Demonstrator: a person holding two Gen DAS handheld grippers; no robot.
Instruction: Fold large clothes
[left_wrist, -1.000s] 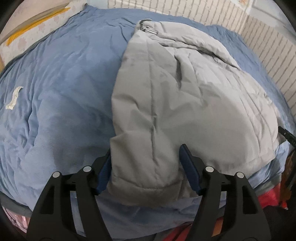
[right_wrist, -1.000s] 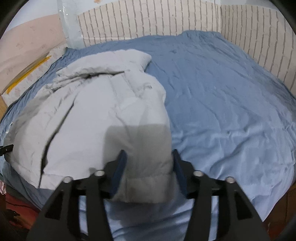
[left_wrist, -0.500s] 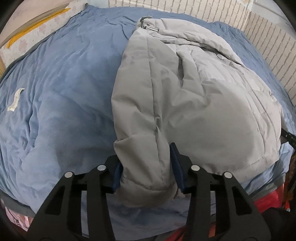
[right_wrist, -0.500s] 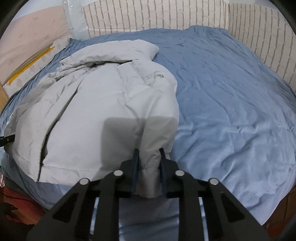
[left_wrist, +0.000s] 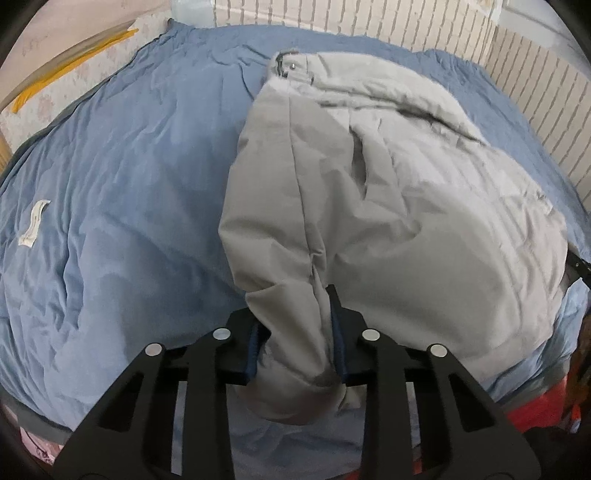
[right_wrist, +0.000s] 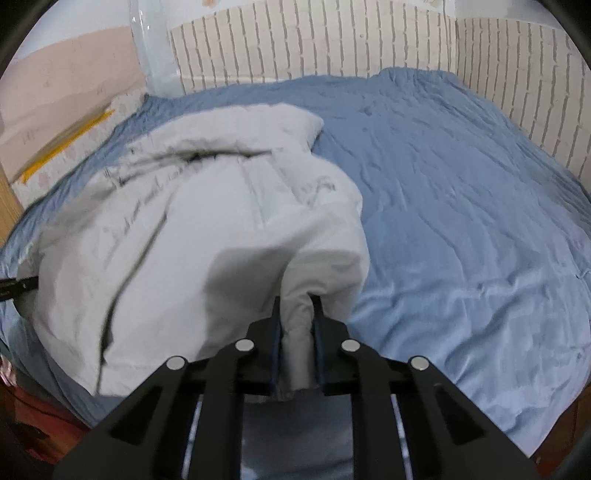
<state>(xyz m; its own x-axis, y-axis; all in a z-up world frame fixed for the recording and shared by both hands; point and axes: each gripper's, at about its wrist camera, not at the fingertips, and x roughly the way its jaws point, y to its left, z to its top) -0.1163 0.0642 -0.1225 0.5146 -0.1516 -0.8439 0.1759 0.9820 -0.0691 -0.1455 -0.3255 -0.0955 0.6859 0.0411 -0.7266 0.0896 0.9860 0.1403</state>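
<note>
A large grey padded jacket (left_wrist: 388, 206) lies on the blue bed cover (left_wrist: 129, 184), its collar at the far end. My left gripper (left_wrist: 295, 332) is shut on the jacket's near left hem corner and lifts it slightly. In the right wrist view the same jacket (right_wrist: 207, 221) spreads to the left, and my right gripper (right_wrist: 297, 332) is shut on its near right hem corner, bunched between the pads. The hem between the two grippers is raised off the bed cover (right_wrist: 461, 203).
A brick-pattern wall (right_wrist: 314, 40) runs along the far and right sides of the bed. A small white label (left_wrist: 33, 221) lies on the cover at left. Red items (left_wrist: 532, 406) sit below the bed's near edge. The other gripper's tip (right_wrist: 14, 288) shows at far left.
Both grippers closed from open onto the jacket's near hem corners. The hem has bunched and lifted, and both views have tilted up slightly.
</note>
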